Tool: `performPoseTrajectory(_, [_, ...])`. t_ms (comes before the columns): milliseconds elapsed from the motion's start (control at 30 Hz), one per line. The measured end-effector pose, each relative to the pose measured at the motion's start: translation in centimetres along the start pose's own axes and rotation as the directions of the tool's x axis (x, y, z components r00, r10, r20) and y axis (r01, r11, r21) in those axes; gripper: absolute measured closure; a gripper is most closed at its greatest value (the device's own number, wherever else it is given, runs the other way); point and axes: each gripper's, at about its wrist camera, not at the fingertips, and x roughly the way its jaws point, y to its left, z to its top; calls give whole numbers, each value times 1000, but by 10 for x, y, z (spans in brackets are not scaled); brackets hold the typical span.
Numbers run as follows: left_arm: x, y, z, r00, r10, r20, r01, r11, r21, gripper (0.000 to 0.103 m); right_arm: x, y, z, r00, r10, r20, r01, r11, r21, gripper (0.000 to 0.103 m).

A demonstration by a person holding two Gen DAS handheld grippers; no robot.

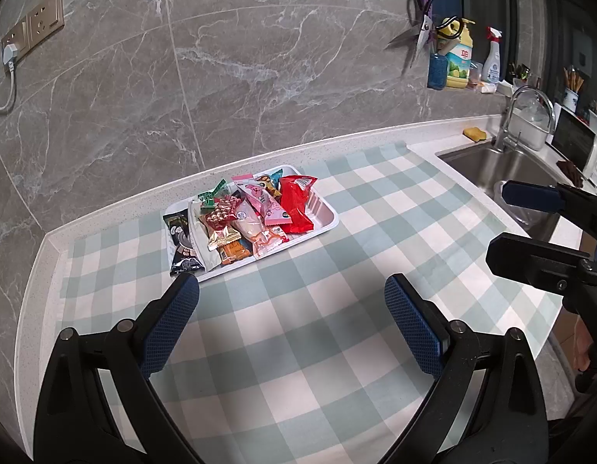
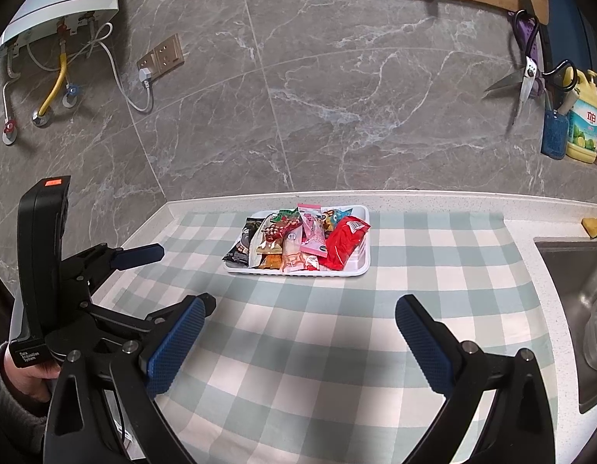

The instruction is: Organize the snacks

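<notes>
Snacks in bright wrappers [image 1: 255, 212] all lie heaped inside one shallow white plastic tray [image 1: 329, 221], which sits on the green-and-white checked tablecloth [image 1: 298, 332] toward the back of the pale speckled countertop [image 1: 422, 128], near the grey marble-look wall. A long red foil packet [image 1: 296, 203] fills the tray's right side, a pink packet with a cartoon figure [image 1: 259, 201] lies beside it, and a black wrapper [image 1: 181, 243] hangs over the left rim with its end on the cloth. Gold, orange and green wrappers crowd the middle, overlapping one another.

Judging by this, gathering looks finished: no snack lies loose on the cloth or counter in either view. What may be left is tidying, since the packets are piled rather than lined up and the black one pokes out past the rim.

Left gripper [image 1: 292, 290] hovers above the cloth just short of the tray's front edge, blue-padded fingers [image 1: 170, 324] spread wide with nothing between them. Right gripper [image 2: 300, 315] hangs well back from the tray over open cloth, its fingers equally wide apart and empty. A stainless steel sink [image 1: 488, 166] lies off to the right, apart from the work
</notes>
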Motion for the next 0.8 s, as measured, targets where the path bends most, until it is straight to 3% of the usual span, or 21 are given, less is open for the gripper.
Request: performPoseTrajectory(800, [4,1,0,1000,-13,4,13,1000,6,5,0,-2,1,1000,1,-1,-1,1000,4,2])
